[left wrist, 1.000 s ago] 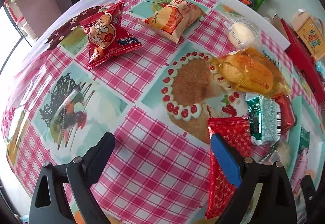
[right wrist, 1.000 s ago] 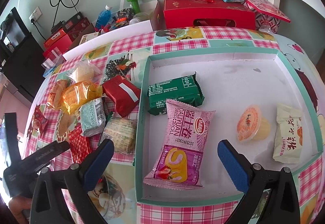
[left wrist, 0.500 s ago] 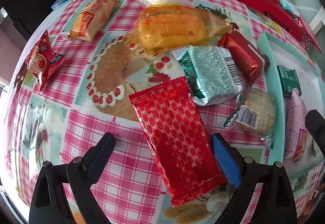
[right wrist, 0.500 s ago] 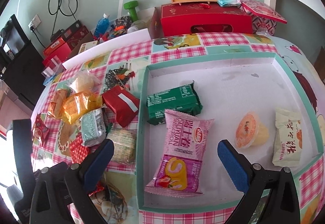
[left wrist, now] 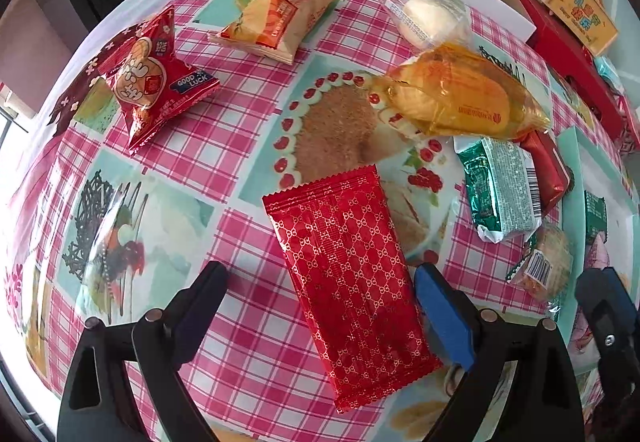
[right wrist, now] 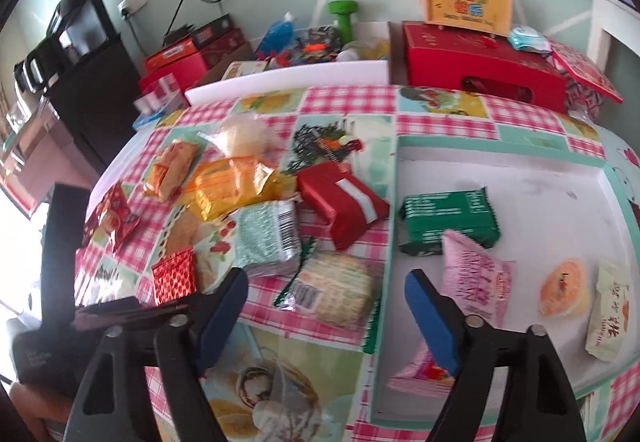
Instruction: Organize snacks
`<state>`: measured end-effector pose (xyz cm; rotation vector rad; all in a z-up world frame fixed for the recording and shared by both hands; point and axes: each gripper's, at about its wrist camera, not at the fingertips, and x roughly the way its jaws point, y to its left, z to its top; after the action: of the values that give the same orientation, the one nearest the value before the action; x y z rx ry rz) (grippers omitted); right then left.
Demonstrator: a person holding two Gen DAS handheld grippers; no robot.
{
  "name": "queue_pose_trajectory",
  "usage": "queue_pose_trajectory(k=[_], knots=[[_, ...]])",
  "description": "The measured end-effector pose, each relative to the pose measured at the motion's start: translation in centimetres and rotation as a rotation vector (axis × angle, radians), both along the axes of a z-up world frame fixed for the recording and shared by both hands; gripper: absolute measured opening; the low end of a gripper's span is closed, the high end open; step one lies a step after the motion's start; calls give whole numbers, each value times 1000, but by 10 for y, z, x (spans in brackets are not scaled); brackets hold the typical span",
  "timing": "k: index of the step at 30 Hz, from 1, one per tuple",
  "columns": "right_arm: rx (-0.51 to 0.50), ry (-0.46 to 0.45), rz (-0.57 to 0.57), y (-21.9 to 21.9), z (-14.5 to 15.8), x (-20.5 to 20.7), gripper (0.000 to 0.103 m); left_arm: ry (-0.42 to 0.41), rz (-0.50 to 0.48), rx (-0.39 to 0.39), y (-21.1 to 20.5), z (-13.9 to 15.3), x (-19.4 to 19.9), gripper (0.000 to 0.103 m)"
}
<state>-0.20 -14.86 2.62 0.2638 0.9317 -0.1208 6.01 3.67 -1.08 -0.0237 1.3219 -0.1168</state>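
Over a checked tablecloth, the left gripper hangs with jaws spread wide, a red patterned packet lying flat between them, apparently untouched. The right gripper, its jaws just narrowed but still apart and empty, points at a round rice cracker; a white tray at its 2 o'clock holds a green packet and a pink one

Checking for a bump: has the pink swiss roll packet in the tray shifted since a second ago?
No. The pink swiss roll packet still lies just below the green packet inside the tray; only the camera moved.
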Motion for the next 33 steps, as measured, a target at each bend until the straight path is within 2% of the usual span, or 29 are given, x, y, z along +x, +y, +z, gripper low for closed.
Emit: queue_pose_trajectory(k=[3,4,7,10,15,19,29,30,33], knots=[[-4,19,21,4,-8,7,71,4,25,-14,29,5,2,95],[-8,25,25,5,-10,9,68,5,30,-16,33,3,3,95],[-1,43,24,5,-19,15,66,4,33,-14,39,3,6,95],[-23,47,15,4,-21,20,58,4,30,-11,39,8,3,95],[-64,59,-20,-1,-26,24,57,5,26,-16,40,5,5,95],[-78,60,-3,2,-28,25,57,5,27,-15,39,3,6,95],[-109,85,95,22,-30,21,57,5,30,-8,40,9,3,95],[-112,88,109,25,-31,20,57,6,31,-5,35,-2,8,95],[-112,101,155,32,-31,15,57,7,29,-1,36,-3,7,95]])
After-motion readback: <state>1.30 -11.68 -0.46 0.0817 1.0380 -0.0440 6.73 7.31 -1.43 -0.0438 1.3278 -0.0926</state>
